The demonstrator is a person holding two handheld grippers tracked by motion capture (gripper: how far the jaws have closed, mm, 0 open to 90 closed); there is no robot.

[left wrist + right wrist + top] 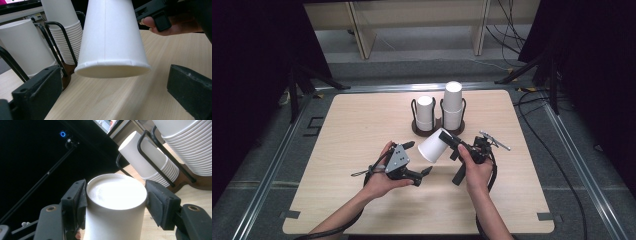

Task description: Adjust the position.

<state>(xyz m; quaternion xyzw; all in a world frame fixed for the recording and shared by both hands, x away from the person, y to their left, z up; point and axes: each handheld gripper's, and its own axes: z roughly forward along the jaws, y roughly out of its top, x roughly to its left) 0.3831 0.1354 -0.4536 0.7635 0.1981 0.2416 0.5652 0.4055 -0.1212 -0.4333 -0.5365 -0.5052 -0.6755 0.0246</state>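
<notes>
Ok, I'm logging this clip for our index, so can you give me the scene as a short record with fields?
setting: light wooden table
held item: white paper cup, tilted, rim toward the left gripper
right gripper: jaws shut on the cup's closed end
left gripper: jaws open, holding nothing, facing the cup's rim
cup holder: black wire, two bays
left stack: shorter
right stack: taller
</notes>
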